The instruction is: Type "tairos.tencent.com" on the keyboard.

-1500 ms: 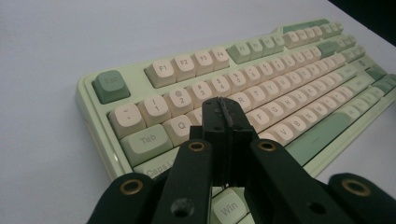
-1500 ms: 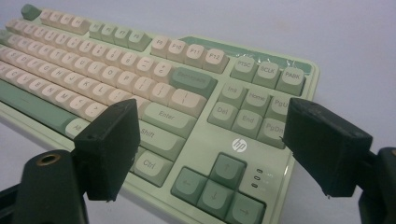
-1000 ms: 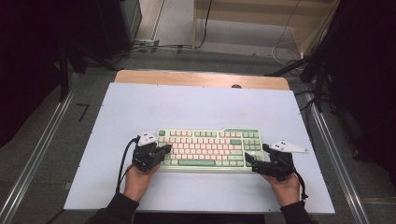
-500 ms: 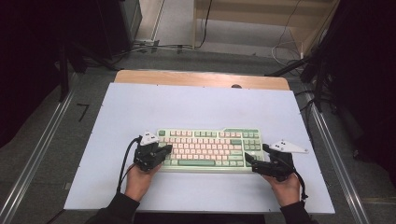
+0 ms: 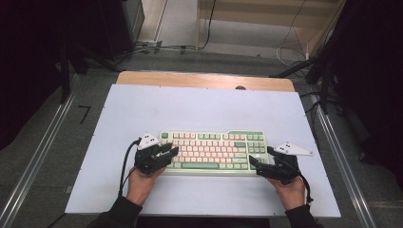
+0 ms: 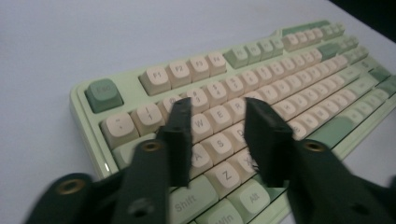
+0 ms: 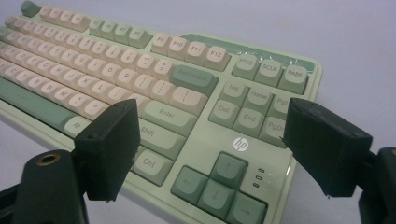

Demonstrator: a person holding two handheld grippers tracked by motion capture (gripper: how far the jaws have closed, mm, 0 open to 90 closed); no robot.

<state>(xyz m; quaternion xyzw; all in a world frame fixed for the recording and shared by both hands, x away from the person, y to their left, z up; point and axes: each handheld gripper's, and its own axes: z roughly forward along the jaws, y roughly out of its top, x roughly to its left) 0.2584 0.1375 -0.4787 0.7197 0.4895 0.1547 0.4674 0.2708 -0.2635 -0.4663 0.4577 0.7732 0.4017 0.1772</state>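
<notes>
- Keyboard [image 5: 212,151], green case with cream keys, lay flat near the front edge of the white table [image 5: 199,104], long side across the person's front
- Left gripper [image 5: 167,151] sat over the keyboard's left end; in the left gripper view its 2 black jaws stood part-way apart above the Q-W-A-S cluster, having just been opening, with no key or edge pinched between them
- Left gripper view was slightly blurred at the jaws, so contact of the tips with the keycaps could not be told
- Right gripper [image 5: 259,162] sat at the keyboard's right front corner; in the right gripper view its jaws stood wide, 1 near the Ctrl/Shift keys and 1 past the PgDn column, arrow keys [image 7: 212,186] between them, nothing gripped
- Judged step: taking hold of the keyboard at both ends, or pressing keys on the left; the frames did not settle which
- To do it well, if lifting: each pair of jaws should straddle the case edge, not the keycaps, since caps can pop off or depress under a pinch
- Both ends should close and rise together so the board stays level
- Left jaws likely need to shift outward toward the Esc key [image 6: 103,94] corner before closing
- Risk: a 1-sided grip would pivot the board on the table
</notes>
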